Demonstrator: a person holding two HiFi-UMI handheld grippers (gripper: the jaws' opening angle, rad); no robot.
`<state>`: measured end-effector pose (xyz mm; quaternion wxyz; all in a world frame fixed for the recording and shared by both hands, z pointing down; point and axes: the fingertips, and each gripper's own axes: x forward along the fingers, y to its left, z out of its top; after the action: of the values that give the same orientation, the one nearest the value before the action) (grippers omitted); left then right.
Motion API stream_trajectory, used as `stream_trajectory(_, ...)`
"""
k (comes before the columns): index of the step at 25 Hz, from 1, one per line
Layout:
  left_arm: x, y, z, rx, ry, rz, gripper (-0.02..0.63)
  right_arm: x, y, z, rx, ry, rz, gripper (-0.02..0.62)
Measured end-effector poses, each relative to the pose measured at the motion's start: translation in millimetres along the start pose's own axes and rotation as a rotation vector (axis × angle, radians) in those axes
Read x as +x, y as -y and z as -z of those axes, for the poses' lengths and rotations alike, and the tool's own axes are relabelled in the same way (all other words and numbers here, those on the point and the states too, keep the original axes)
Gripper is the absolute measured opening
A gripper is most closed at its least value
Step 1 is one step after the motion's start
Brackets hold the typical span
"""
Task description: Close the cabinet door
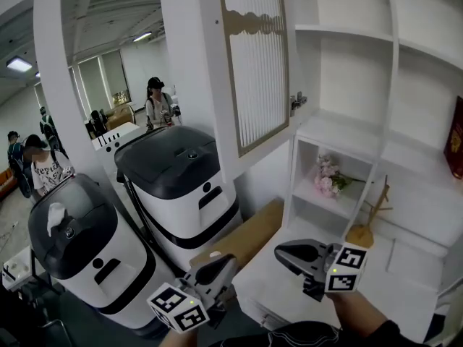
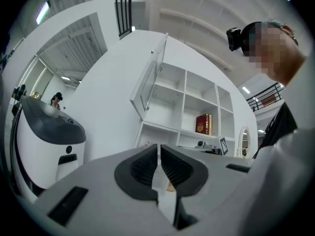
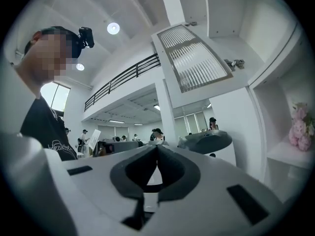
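The white cabinet door (image 1: pixel 253 63) has a ribbed glass panel and stands swung open to the left of the white shelf cabinet (image 1: pixel 405 157), with a small metal latch (image 1: pixel 296 101) on its edge. It also shows in the left gripper view as the open door (image 2: pixel 150 85) and overhead in the right gripper view as the door (image 3: pixel 197 63). My left gripper (image 1: pixel 230 260) is low, below the door, shut and empty (image 2: pixel 159 146). My right gripper (image 1: pixel 278 251) is beside it in front of the lower shelves, its tips together with nothing held (image 3: pixel 157 147). Neither touches the door.
Two white-and-black rounded machines (image 1: pixel 181 186) (image 1: pixel 79 244) stand left of the cabinet, with a brown board (image 1: pixel 249 233) leaning between. Pink flowers (image 1: pixel 327 176), a wooden stand (image 1: pixel 365 226) and a red book (image 1: pixel 456 137) sit on the shelves. People stand far back left.
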<state>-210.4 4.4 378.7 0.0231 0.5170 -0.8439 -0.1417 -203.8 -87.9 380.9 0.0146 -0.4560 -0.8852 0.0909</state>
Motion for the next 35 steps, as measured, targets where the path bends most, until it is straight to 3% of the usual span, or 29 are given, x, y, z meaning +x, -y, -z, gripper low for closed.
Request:
stream_trajectory(7,0.9,-35.9,-58.3,-0.021,0.153,0.093,0.037,10.7,20.6,-2.7,-0.022,-0.025,0.068,0.006)
stream_trajectory(15,19.8,-76.9,-146.8,-0.082,0.259,0.355,0.113,36.6,47.4,-20.7,-0.02,0.005,0.221,0.006)
stream_trajectory(23,45.6,-88.1,-236.8,-0.2,0.326,0.692,0.234,39.1,50.2,-58.2,-0.094,0.051,0.36,0.006)
stream_trajectory(32,81.0,-73.9,-316.8,-0.164,0.326,0.895,0.253,29.5,40.5,-67.6,-0.142,0.072,0.503,0.006)
stream_trajectory(35,96.5,-70.9,-340.9,-0.194,0.332,0.971,0.253,17.9,35.4,-69.8,-0.156,0.082,0.568,0.006)
